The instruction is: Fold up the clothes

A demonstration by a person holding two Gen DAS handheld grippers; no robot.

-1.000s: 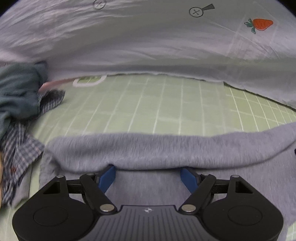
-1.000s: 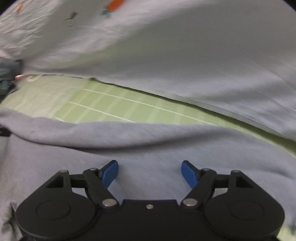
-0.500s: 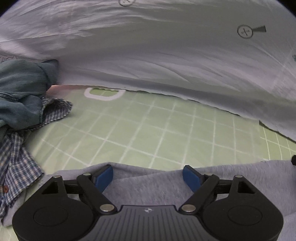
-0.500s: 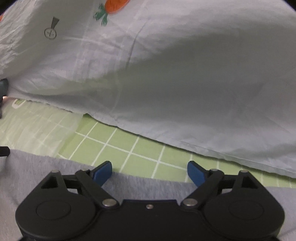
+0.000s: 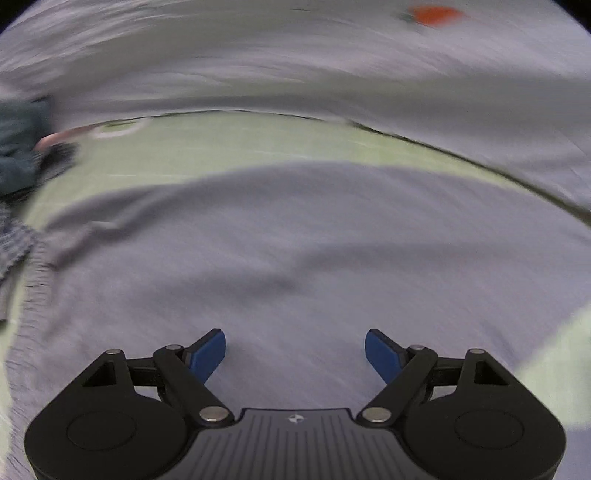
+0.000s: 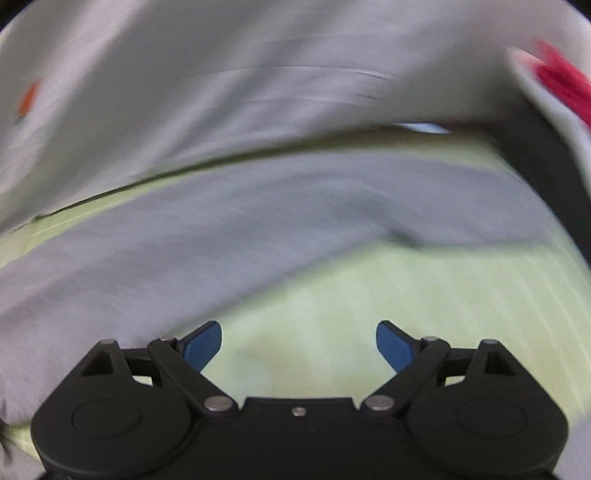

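Two grippers: left gripper (image 5: 294, 349) and right gripper (image 6: 298, 341) are seen spread wide, nothing pinched.
Grey garment (image 5: 295, 251): laid flat across the green grid mat (image 6: 351, 306); detail lost to blur.
Left mat edge: dark clothes pile (image 5: 18, 147), cut off.

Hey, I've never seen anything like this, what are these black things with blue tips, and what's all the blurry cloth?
Each picture comes from a camera mounted on a hand-held grasping tool, looking forward along its two blue-tipped fingers. One view is from the left tool, the other from the right tool. A person holds one in each hand; there is no robot arm. Both tools are open and hold nothing. Below them a grey garment lies spread on a green gridded mat, ready for folding. Behind hangs a pale sheet with a carrot print. More clothes are piled at the left. The blur comes from movement.
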